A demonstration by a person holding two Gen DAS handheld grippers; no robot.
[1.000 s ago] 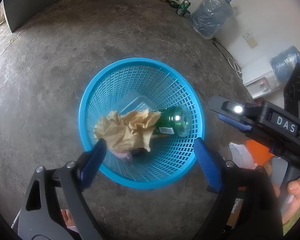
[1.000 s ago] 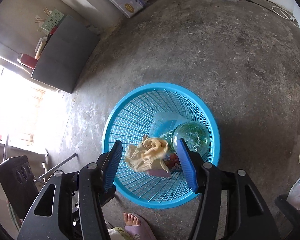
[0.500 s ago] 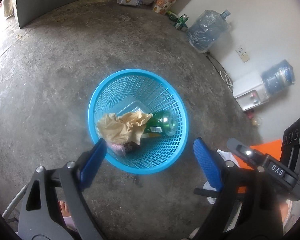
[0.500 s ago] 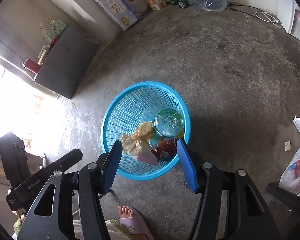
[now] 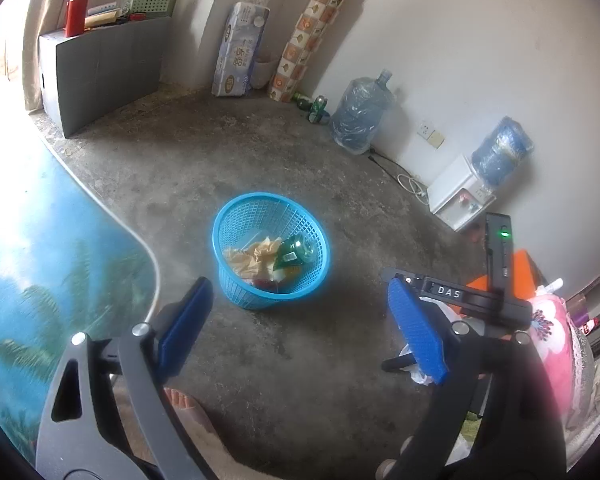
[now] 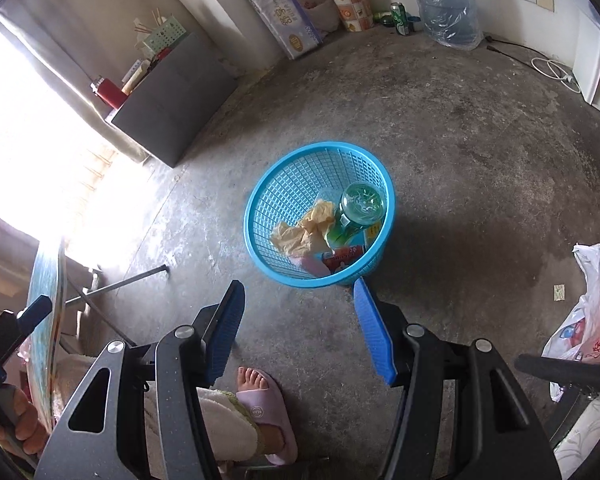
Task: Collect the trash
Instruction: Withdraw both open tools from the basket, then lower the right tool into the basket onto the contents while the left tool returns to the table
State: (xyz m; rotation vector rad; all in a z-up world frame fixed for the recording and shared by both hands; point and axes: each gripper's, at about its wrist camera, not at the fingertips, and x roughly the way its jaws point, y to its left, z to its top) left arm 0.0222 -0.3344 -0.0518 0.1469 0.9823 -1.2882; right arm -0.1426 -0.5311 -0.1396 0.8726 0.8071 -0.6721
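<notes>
Trash sits collected in the blue basket (image 5: 271, 250), which stands on the bare concrete floor (image 5: 292, 160) ahead of and below both grippers, well apart from either. Inside lie crumpled tan paper (image 6: 304, 232), a green bottle (image 6: 356, 208) on its side with its base toward the basket's far wall, and a red-printed packet (image 6: 342, 258) under them. Judgement: the mesh wall keeps the bottle from rolling, and the paper rests on top because it is light.

The left gripper (image 5: 300, 332) has its blue pads spread wide with nothing between them. The right gripper (image 6: 298, 320) stands about half open, also empty. Neither touches the basket. Judgement: with both grippers empty and clear of the basket, this load appears delivered; either gripper is free for another item.

Surroundings: to the right gripper's far right lies a white plastic bag (image 6: 592, 308), loose on the floor, possibly further trash, though its contents cannot be told. A small scrap (image 6: 559, 293) lies beside it. Beyond the basket, along the wall, stand a water jug (image 5: 360, 116), green cans (image 5: 318, 108), a pack of paper rolls (image 5: 240, 52) and a grey cabinet (image 5: 100, 68). A blue-printed table edge (image 5: 40, 260) is close on the left gripper's left. The person's sandalled foot (image 6: 264, 404) is directly below the right gripper.

Obstructions: none between grippers and basket. The table edge and its metal legs (image 6: 116, 284) crowd the left side.
</notes>
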